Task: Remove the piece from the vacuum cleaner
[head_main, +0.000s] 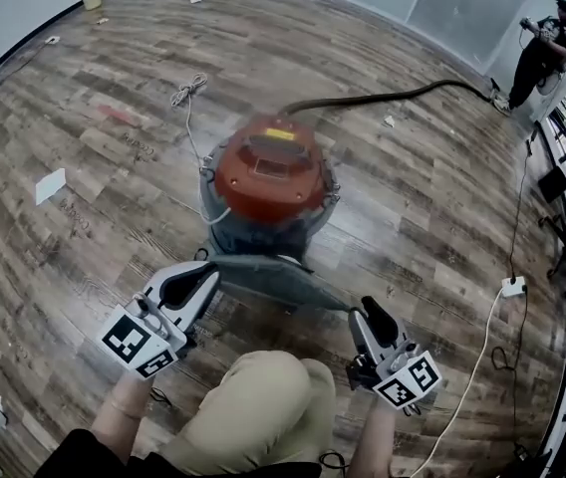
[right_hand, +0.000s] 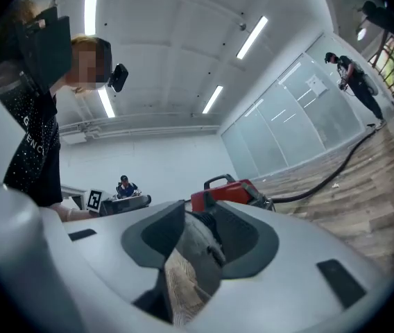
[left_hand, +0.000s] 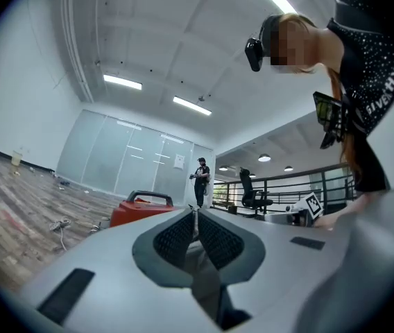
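The red vacuum cleaner (head_main: 268,172) stands on the wooden floor just ahead of me, its black hose (head_main: 393,96) trailing to the back right. A thin flat grey piece (head_main: 273,279) hangs low in front of it, stretched between both grippers. My left gripper (head_main: 206,270) is shut on the piece's left end; in the left gripper view its pads (left_hand: 176,238) meet on the grey strip (left_hand: 204,283). My right gripper (head_main: 365,307) is at the right end. There the jaws stand slightly apart, with the grey piece (right_hand: 200,252) lying loosely between them and floor showing through the gap.
My bent knee (head_main: 263,406) is under the grippers. A white cable (head_main: 188,93) lies left of the vacuum. A white plug block (head_main: 512,287) with its cord sits at the right, near railings and chairs. A person (head_main: 547,53) stands at the back right. A paper (head_main: 51,185) lies at left.
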Tool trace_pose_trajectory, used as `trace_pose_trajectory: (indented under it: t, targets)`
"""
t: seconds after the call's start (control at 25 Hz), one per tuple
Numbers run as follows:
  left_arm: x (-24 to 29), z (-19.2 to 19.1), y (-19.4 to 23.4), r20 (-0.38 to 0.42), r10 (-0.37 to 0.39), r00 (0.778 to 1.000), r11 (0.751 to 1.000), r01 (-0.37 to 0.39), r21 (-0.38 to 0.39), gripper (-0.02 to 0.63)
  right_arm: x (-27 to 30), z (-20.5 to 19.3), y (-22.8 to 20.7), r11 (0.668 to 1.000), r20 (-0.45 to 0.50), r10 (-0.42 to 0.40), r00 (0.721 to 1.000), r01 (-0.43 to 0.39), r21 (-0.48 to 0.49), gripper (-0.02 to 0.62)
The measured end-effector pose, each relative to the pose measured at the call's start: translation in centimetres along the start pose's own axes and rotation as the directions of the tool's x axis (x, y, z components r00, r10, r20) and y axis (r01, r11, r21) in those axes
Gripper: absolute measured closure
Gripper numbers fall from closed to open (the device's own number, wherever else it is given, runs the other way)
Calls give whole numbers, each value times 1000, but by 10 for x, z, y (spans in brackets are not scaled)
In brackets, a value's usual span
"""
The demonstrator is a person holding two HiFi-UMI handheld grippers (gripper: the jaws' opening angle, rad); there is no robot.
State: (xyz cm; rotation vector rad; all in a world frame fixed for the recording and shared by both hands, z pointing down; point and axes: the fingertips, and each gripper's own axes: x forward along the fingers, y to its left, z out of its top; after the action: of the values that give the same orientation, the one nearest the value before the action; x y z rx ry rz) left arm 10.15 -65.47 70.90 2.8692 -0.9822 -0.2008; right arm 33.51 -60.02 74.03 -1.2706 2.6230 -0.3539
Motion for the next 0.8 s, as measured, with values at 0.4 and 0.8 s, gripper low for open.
trace_pose_trajectory:
  t: [0.4, 0.8]
  targets:
    - [16, -64, 24, -215, 56, 975, 987, -22, 158, 390, 27, -53, -14, 993, -163, -63, 985, 45, -109, 331]
    - [12, -84, 23, -336, 110, 935, 983, -53, 175, 580, 36, -62, 4, 979, -212, -86, 973, 43, -199, 552]
